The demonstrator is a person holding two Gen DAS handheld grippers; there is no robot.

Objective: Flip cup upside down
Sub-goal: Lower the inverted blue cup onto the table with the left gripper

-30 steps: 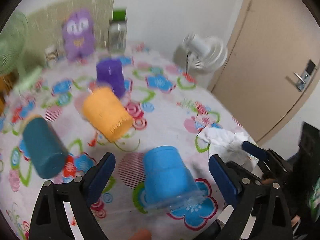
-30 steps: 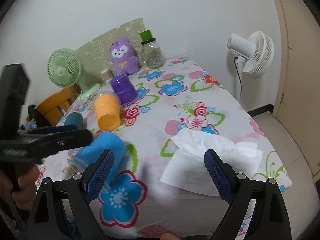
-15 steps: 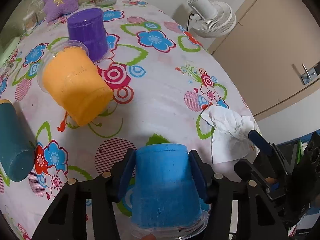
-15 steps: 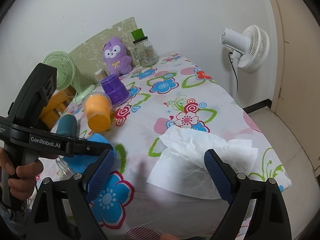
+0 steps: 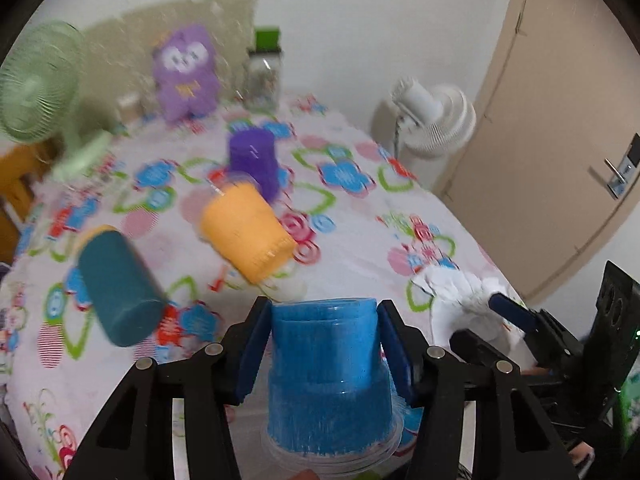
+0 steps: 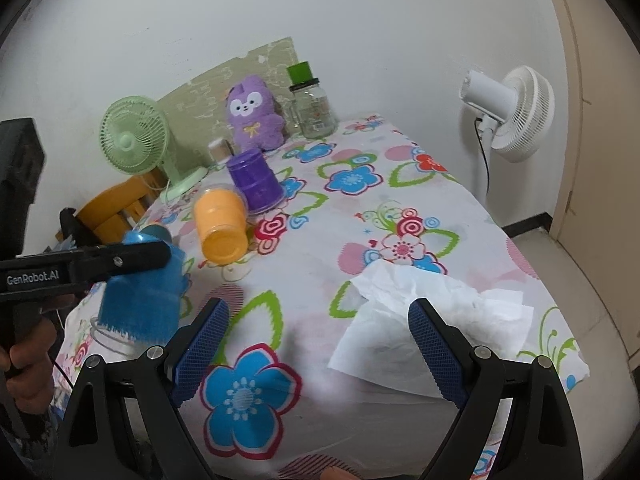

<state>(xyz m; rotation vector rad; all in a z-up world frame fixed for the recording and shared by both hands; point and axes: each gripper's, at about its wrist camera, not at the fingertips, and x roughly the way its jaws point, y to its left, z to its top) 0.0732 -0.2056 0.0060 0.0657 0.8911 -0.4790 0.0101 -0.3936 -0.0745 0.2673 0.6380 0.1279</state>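
My left gripper [image 5: 322,344] is shut on a blue cup [image 5: 328,376] and holds it above the flowered table, its closed base pointing away from the camera and its clear rim toward me. In the right wrist view the blue cup [image 6: 140,300] hangs rim-down at the left, clamped by the left gripper [image 6: 132,256]. My right gripper [image 6: 316,344] is open and empty over the table's front edge.
An orange cup [image 5: 248,236] and a teal cup [image 5: 116,284] lie on their sides. A purple cup [image 5: 252,160] stands upside down behind them. A crumpled white tissue [image 6: 432,320] lies at the right front. A green fan [image 6: 132,140], a plush toy [image 6: 254,114] and a jar [image 6: 312,108] stand at the back.
My left gripper closed on the blue cup, then lifted it off the table and tilted up. The right gripper stayed nearly still and open.
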